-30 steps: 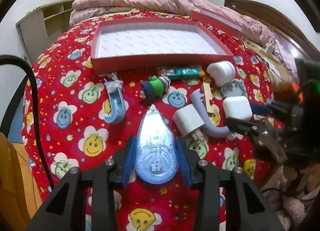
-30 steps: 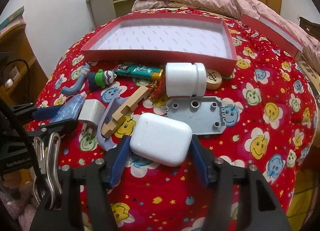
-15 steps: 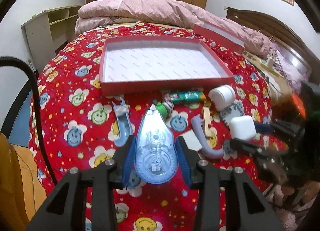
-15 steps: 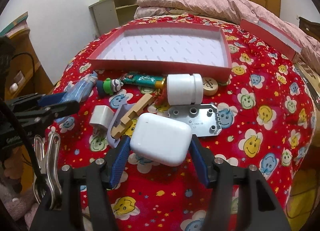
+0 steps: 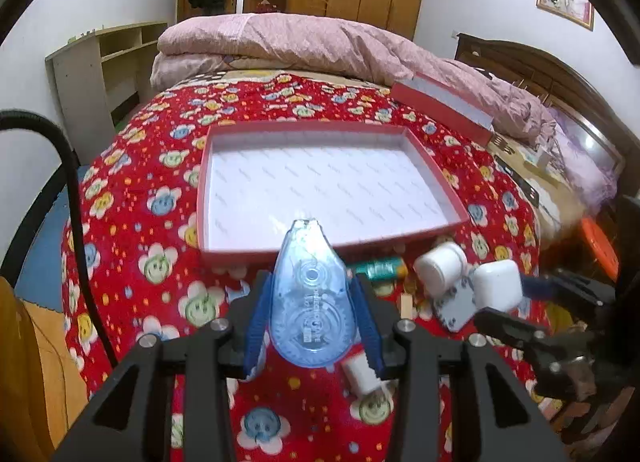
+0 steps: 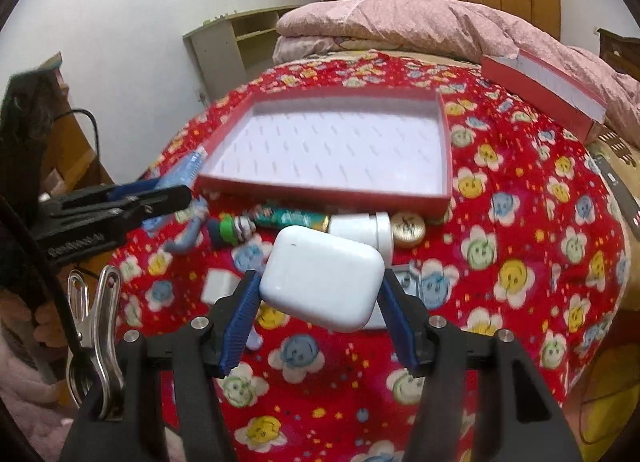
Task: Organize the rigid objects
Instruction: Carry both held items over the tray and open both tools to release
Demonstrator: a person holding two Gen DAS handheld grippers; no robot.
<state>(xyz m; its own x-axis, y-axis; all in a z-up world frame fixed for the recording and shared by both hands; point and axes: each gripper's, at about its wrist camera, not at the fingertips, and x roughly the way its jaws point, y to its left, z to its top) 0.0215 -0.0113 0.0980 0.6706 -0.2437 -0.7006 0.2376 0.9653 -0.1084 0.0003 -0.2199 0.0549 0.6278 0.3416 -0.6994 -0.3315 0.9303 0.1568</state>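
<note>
the translucent blue teardrop-shaped correction tape dispenser [image 5: 310, 304] sits clamped in the left gripper [image 5: 312, 326], above the red smiley-print bedspread [image 5: 132, 230], before the shallow red cardboard box with white lining [image 5: 442, 198]. the glossy white rounded earbud case [image 6: 322, 278] is pinched in the right gripper [image 6: 320, 310]; it hides part of the white cylindrical jar [image 6: 362, 226].

The red tray [image 5: 444, 198] lies bare inside (small objects crowd the bedspread [image 6: 540, 230] along its near wall).
</note>
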